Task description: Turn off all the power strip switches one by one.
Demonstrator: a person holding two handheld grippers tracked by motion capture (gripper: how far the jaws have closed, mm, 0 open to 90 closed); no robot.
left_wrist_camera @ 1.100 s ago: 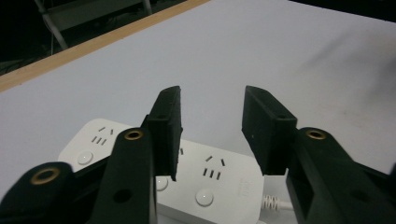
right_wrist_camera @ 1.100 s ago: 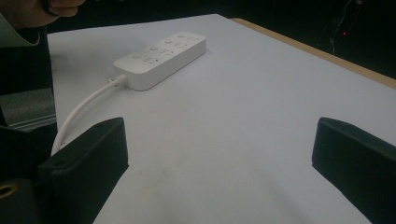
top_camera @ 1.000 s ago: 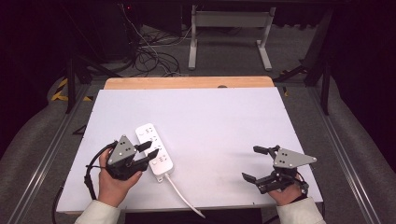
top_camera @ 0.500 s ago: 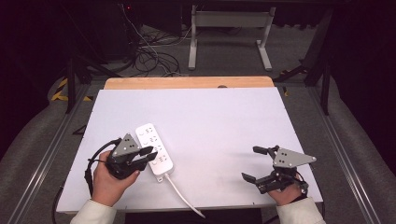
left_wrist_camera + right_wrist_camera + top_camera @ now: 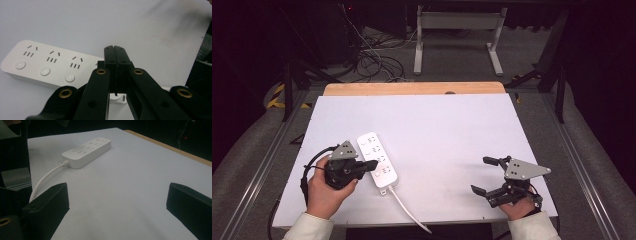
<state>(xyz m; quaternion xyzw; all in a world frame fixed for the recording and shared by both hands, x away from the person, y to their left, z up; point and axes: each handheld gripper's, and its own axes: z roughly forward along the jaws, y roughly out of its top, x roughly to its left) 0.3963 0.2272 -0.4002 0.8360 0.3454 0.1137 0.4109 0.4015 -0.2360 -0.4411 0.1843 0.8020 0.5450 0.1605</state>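
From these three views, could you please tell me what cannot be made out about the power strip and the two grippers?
- Power strip: in the left gripper view the shut jaws of the left gripper cover its cord end; whether they touch it is unclear.
- White cord: in the high view it runs off the table's near edge; the plug is cut off.
- Socket markings: too small in the high view.
- Right gripper: the picture's bottom edge cuts off its open jaws.

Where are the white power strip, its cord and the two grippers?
power strip (image 5: 377,159), high view, its top face.
cord (image 5: 408,212), high view, mid-length.
left gripper (image 5: 115,53), left gripper view, shut fingertips.
right gripper (image 5: 482,175), high view, between its open fingertips.
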